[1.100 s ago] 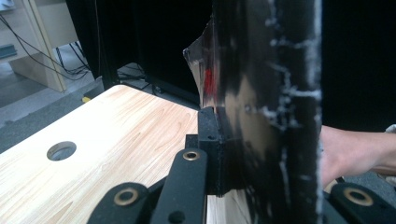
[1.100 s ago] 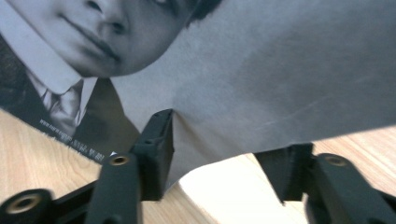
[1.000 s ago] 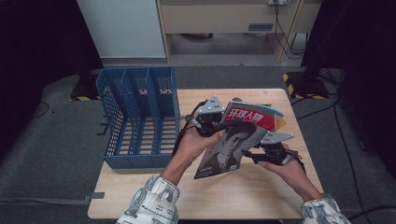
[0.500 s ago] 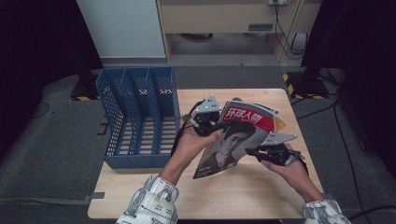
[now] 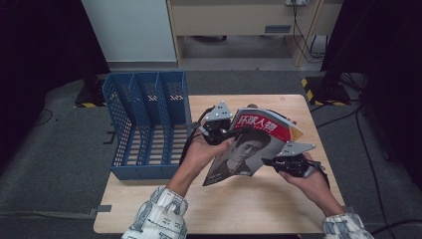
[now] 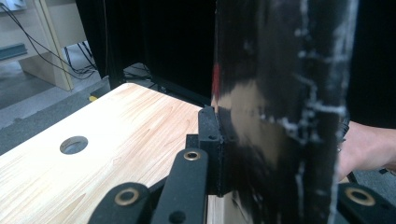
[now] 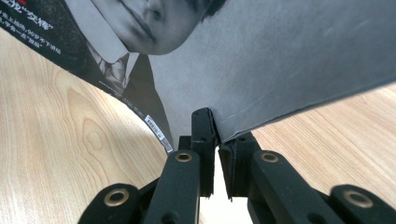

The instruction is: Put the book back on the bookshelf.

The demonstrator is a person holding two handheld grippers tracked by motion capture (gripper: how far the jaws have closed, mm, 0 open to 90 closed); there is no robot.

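While magazine [image 5: 251,149] hangs tilted above worktop [image 5: 259,199], right claw [image 5: 271,162] has just been closing, now clamped on its lower right edge; left claw [image 5: 234,132] clenched on its upper left edge; blue file rack [image 5: 144,124] beyond at left.

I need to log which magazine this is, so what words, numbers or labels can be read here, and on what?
"环球人物": large white characters on the red band across the top of the magazine cover.
Small white print along the cover's edge in the right gripper view: too blurred to read.
Barcode strip with tiny print at the cover's lower edge: too small to read.
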